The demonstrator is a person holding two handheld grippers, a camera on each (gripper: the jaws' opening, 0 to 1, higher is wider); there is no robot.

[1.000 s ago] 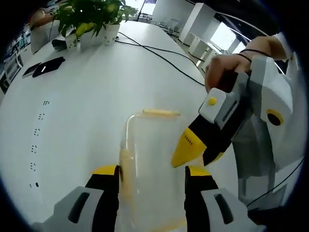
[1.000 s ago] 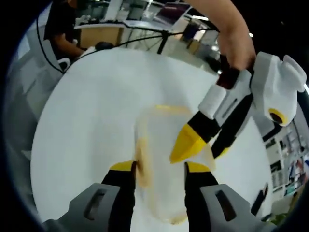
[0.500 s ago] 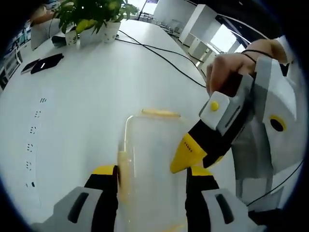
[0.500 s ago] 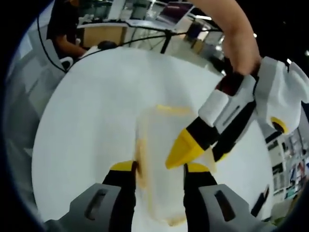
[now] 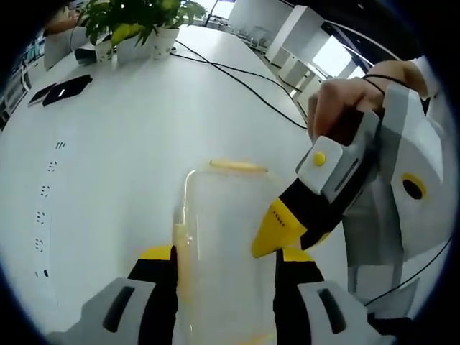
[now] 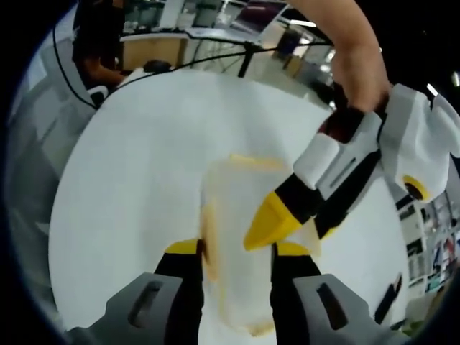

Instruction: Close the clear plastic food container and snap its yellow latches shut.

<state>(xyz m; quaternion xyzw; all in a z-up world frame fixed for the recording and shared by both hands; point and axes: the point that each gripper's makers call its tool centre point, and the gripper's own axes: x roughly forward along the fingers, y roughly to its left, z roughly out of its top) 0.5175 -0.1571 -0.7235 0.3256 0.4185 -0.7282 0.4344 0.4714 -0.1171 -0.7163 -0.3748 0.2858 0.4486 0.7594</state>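
The clear container (image 5: 223,251) rests on the white table (image 5: 108,158), between the parted jaws of the left gripper (image 5: 224,260) and the right gripper (image 6: 230,253). Compared with a second ago, each gripper's yellow tips have edged slightly nearer over the lid.

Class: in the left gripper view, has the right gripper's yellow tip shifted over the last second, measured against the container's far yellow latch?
No. The right gripper hangs just right of and below the far yellow latch of the clear container, as before.
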